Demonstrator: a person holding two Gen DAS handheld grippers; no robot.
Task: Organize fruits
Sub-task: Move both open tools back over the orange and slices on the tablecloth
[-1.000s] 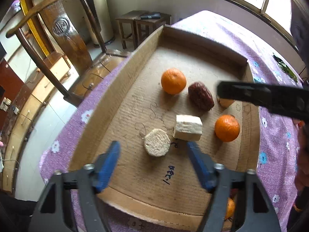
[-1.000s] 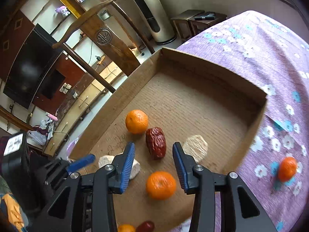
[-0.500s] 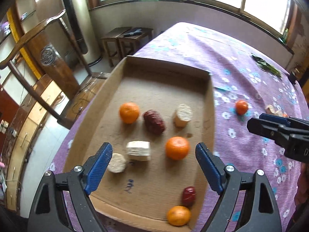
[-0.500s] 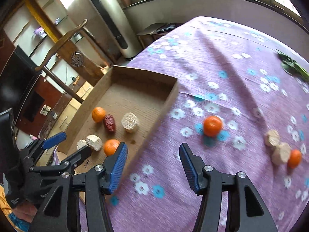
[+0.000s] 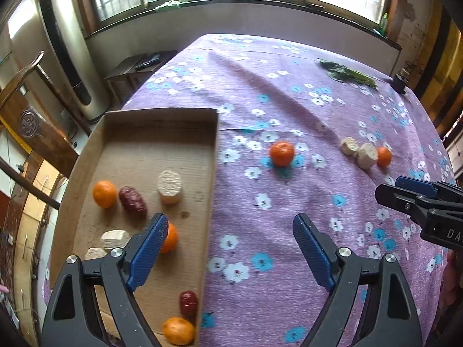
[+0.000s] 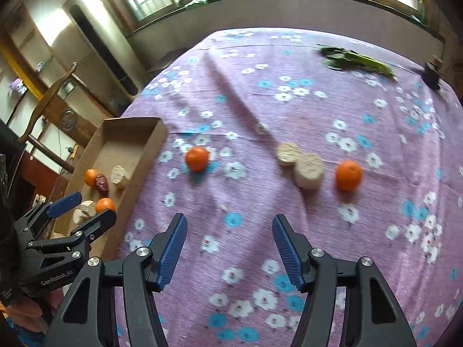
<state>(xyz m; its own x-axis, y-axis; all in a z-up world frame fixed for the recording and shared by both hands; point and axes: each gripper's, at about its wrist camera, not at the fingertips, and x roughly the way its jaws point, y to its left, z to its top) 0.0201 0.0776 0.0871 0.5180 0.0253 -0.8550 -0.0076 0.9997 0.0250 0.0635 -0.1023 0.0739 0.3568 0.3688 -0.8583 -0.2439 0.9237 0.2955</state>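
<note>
A shallow cardboard box [image 5: 212, 173] on the left holds tangerines, red dates [image 5: 133, 201] and pale round pieces [image 5: 170, 182]; it also shows in the right wrist view [image 6: 150, 147]. On the purple flowered cloth lie a tangerine [image 5: 282, 153] [image 6: 197, 158], two pale round pieces [image 6: 308, 169] [image 6: 287, 154] and a second tangerine [image 6: 348, 175] [image 5: 384, 156]. My left gripper [image 5: 230, 235] is open and empty over the box's right wall. My right gripper [image 6: 230, 240] is open and empty above the cloth, short of the loose fruit.
Green leaves [image 6: 358, 59] and a small dark object [image 6: 431, 76] lie at the table's far side. A wooden chair [image 5: 26, 92] and stools [image 5: 139, 63] stand beyond the left edge. The right gripper shows at the right of the left wrist view [image 5: 419, 199].
Both grippers have pulled back from the box and swung right. The view now takes in the cloth with the loose fruit. Both stay open and empty.
</note>
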